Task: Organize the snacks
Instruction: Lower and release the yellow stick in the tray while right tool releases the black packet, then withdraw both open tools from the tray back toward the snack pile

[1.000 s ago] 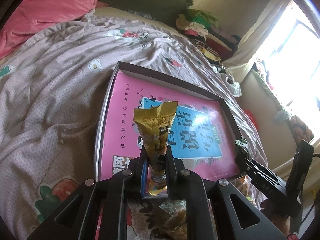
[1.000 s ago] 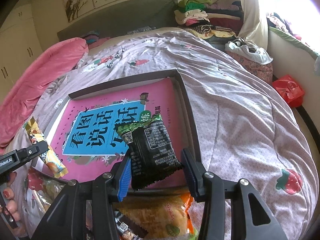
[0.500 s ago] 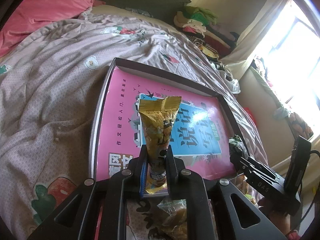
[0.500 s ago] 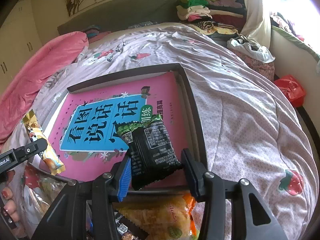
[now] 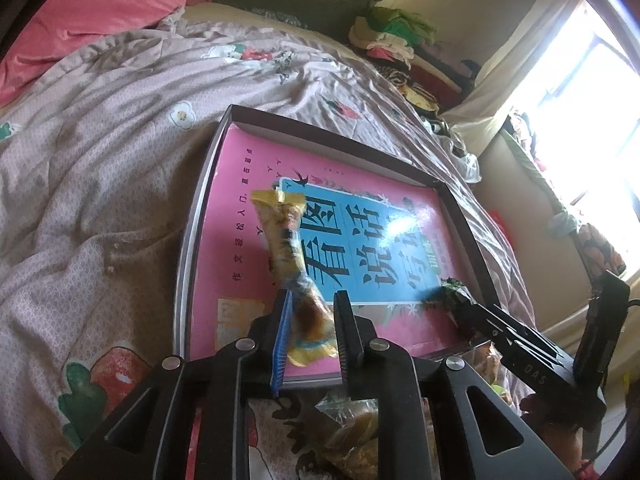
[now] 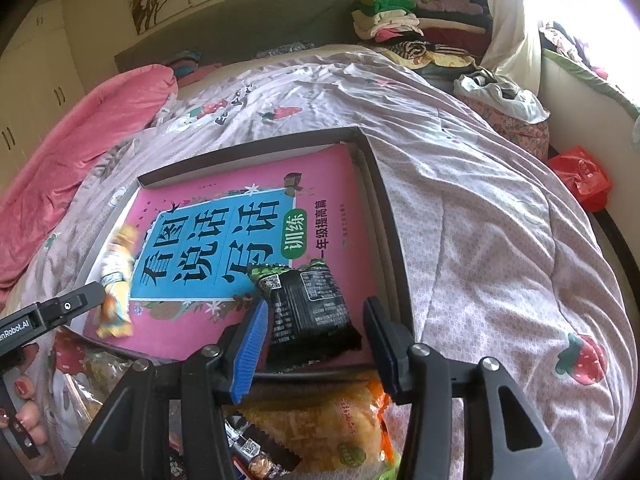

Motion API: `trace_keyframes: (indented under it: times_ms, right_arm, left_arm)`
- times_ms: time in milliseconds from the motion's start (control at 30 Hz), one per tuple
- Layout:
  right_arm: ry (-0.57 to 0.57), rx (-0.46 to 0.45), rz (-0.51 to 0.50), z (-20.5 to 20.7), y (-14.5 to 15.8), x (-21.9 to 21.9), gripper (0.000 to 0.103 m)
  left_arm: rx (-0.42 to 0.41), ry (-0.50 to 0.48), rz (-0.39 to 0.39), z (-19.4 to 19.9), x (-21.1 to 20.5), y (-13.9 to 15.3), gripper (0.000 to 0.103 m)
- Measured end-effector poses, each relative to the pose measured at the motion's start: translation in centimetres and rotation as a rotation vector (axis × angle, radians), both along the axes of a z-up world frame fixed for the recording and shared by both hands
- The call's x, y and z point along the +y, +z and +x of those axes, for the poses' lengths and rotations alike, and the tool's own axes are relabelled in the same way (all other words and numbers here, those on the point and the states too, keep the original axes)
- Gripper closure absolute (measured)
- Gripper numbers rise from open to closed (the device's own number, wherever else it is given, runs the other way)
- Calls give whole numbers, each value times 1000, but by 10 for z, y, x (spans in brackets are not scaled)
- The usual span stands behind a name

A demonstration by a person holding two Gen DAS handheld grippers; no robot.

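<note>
A shallow dark-rimmed box (image 5: 320,136) lies on the bed with a pink and blue book (image 5: 248,184) flat inside it. My left gripper (image 5: 313,296) hovers over the box's near edge and its jaws are opening. A long yellow snack packet (image 5: 284,236) leans left between them, loose from the right pad. It shows blurred in the right wrist view, yellow snack packet (image 6: 116,276). My right gripper (image 6: 316,304) is shut on a black snack packet (image 6: 312,300) above the box's near right corner (image 6: 400,312).
Under both grippers lies a heap of loose snacks, among them an orange packet (image 6: 320,420). A flowered quilt (image 6: 480,200) surrounds the box. A pink pillow (image 5: 100,4), stacked clothes (image 6: 400,12) and a red bag (image 6: 580,176) lie farther off. A hand with painted nails (image 6: 24,412) holds the left gripper.
The left jaws have spread apart and the yellow packet has tipped to the left and sagged between them. The right gripper keeps the black packet in the same place.
</note>
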State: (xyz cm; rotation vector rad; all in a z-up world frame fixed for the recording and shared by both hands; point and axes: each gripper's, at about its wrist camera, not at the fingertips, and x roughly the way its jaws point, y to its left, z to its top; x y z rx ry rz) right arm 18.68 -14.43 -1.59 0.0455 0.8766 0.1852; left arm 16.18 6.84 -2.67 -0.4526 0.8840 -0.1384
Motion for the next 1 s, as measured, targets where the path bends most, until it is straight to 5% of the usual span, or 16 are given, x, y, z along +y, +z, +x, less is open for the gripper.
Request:
trace_keyframes:
  times_ms: [1000]
  right_arm:
    - [12, -33, 36, -16, 20, -2, 50]
  left_arm:
    - [-47, 2, 32, -21, 3, 25, 40]
